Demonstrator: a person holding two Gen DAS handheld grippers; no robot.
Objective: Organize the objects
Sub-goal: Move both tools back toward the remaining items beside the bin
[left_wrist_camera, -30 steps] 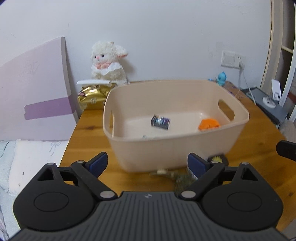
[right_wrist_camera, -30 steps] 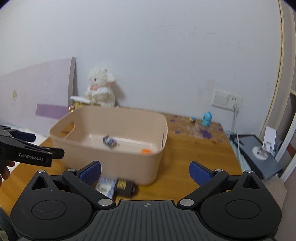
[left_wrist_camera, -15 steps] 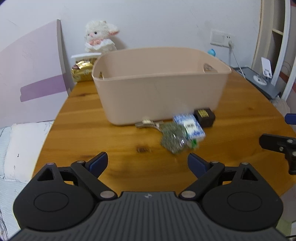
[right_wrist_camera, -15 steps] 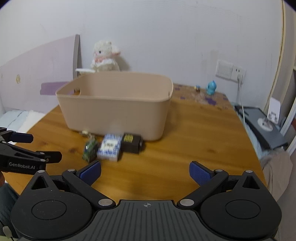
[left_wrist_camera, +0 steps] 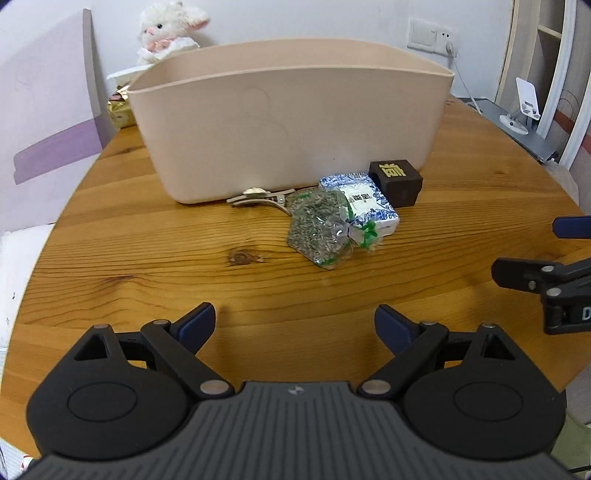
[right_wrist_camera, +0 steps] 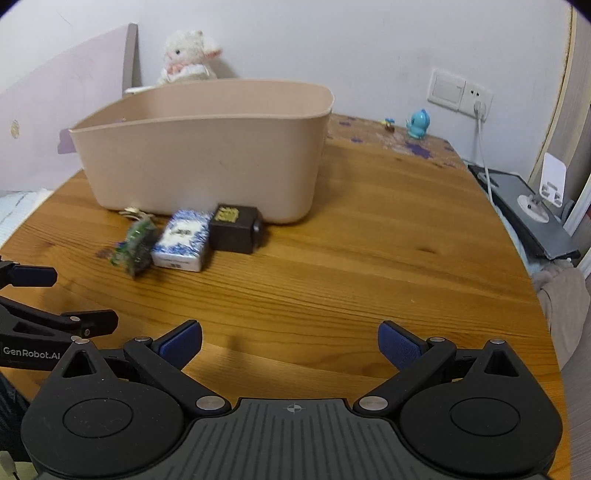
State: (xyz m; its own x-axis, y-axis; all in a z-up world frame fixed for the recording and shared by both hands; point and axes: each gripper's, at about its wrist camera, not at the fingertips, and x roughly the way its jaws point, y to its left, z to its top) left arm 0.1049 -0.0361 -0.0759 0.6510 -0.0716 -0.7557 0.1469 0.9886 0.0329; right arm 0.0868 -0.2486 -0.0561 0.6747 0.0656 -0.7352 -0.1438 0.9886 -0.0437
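Note:
A beige plastic bin (left_wrist_camera: 291, 122) (right_wrist_camera: 207, 155) stands on the round wooden table (left_wrist_camera: 147, 266). In front of its near wall lie a metal hair clip (left_wrist_camera: 258, 195), a clear bag of green leaves (left_wrist_camera: 319, 232) (right_wrist_camera: 133, 247), a blue-and-white packet (left_wrist_camera: 364, 203) (right_wrist_camera: 183, 240) and a dark brown box (left_wrist_camera: 397, 179) (right_wrist_camera: 234, 229). My left gripper (left_wrist_camera: 295, 326) hovers open over the table's near edge, well short of them. Further right, my right gripper (right_wrist_camera: 290, 343) is open too, with nothing between its fingers. The bin's inside is hidden.
A white plush lamb (left_wrist_camera: 166, 29) and a gold packet (left_wrist_camera: 118, 109) sit behind the bin by the wall. A lilac board (left_wrist_camera: 48, 122) leans at the left. A blue figurine (right_wrist_camera: 419, 123), a wall socket with cable (right_wrist_camera: 476, 101) and a grey device (right_wrist_camera: 528, 210) are at the right.
Both grippers have dropped and pulled back from above the bin to the table's near edge. The bin's inside with its two items has gone out of sight; the four items in front now show.

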